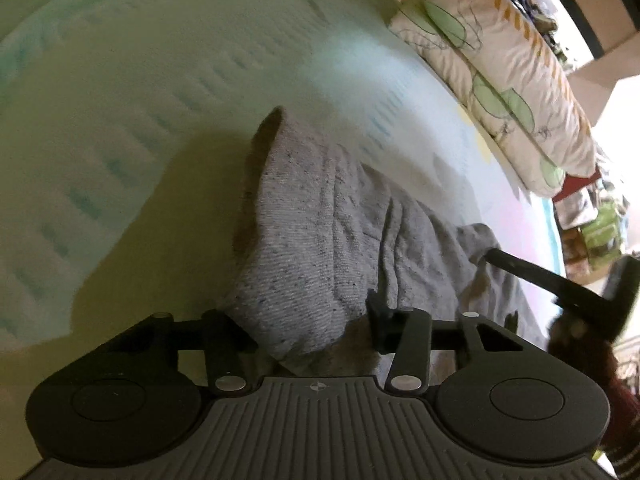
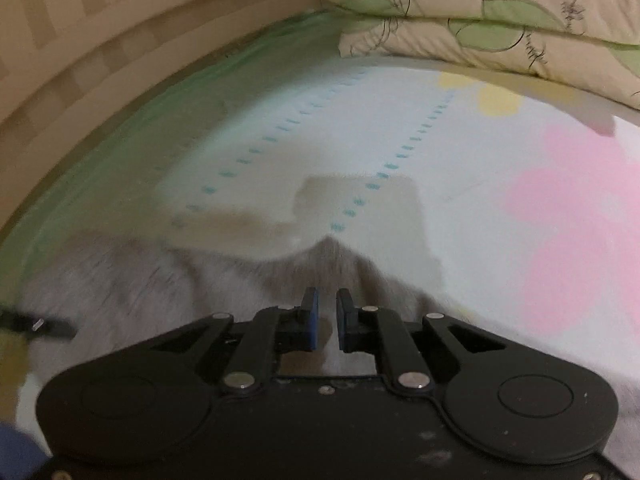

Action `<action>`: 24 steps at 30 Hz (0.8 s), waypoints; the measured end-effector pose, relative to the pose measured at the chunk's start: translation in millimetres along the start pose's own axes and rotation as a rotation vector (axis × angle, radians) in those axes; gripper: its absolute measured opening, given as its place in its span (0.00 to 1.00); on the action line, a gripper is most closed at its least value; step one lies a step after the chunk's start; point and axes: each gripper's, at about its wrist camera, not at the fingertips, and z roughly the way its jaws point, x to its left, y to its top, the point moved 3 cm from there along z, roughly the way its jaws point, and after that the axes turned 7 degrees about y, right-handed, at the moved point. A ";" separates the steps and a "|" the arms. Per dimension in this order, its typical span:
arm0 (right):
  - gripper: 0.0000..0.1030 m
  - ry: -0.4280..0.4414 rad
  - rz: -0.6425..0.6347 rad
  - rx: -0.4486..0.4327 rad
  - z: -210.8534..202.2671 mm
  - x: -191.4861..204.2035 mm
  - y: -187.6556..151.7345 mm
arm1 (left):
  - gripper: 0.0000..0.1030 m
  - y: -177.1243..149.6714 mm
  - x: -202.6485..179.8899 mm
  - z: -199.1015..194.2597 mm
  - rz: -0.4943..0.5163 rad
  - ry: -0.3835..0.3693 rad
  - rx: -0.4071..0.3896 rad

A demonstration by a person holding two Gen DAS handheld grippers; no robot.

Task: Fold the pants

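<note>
**Grey pants bunched on the bed**

Motion blur smears the right view. Grey pants (image 1: 320, 240) lie on the bedsheet (image 1: 140, 100). Left gripper (image 1: 308, 320) clenches a raised fold; right gripper (image 2: 327, 312), angled downward, pinches cloth between nearly closed fingers

One pair of grey knit pants (image 1: 320, 224) lay bunched in the lower middle of the left wrist view. Two black two-finger grippers showed: one (image 1: 308, 320) at the bottom of that frame, the other (image 2: 327, 316) at the bottom of the right wrist view. Two cream pillows printed with green leaves (image 2: 500, 12) sat stacked in the upper right. One pale bedsheet (image 2: 400, 152) carried two rows of teal dashes (image 2: 280, 128), two yellow blotches (image 2: 500, 100) and one large pink patch (image 2: 568, 232). One beige striped headboard (image 2: 100, 28) filled the upper left.
</note>
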 end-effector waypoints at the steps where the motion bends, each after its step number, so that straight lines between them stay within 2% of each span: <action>1: 0.11 -0.014 0.007 0.013 12.4 -1.9 4.5 | 0.43 0.1 -0.5 -0.9 0.004 0.005 -0.003; 4: 0.00 -0.071 0.027 0.058 42.3 -10.5 12.7 | 0.43 0.4 -8.7 -3.0 0.054 0.040 -0.014; 10: 0.00 -0.091 0.027 0.070 46.9 -8.2 28.0 | 0.43 0.0 -16.9 -5.5 0.105 0.080 -0.022; 11: 0.07 -0.089 0.020 0.064 41.6 -6.5 26.7 | 0.43 -0.6 -17.7 -5.4 0.110 0.083 -0.025; 13: 0.07 -0.062 0.009 0.047 25.0 0.9 18.5 | 0.43 -0.7 -18.8 -6.1 0.119 0.092 -0.025; 16: 0.09 0.019 0.015 0.053 -8.4 17.4 -10.2 | 0.43 -0.2 -22.2 -5.2 0.130 0.103 -0.024; 18: 0.09 0.051 0.010 0.092 -24.8 29.8 -40.1 | 0.43 -0.4 -22.2 -5.7 0.133 0.105 -0.025; 21: 0.09 0.073 -0.012 0.175 -42.0 45.4 -95.9 | 0.43 -0.3 -23.8 -6.8 0.144 0.109 -0.033; 23: 0.09 0.075 -0.034 0.158 -54.3 54.2 -117.7 | 0.43 0.2 -28.3 -7.0 0.161 0.121 -0.038; 24: 0.09 0.077 -0.053 0.179 -57.8 59.7 -120.4 | 0.43 0.3 -31.1 -7.6 0.174 0.128 -0.043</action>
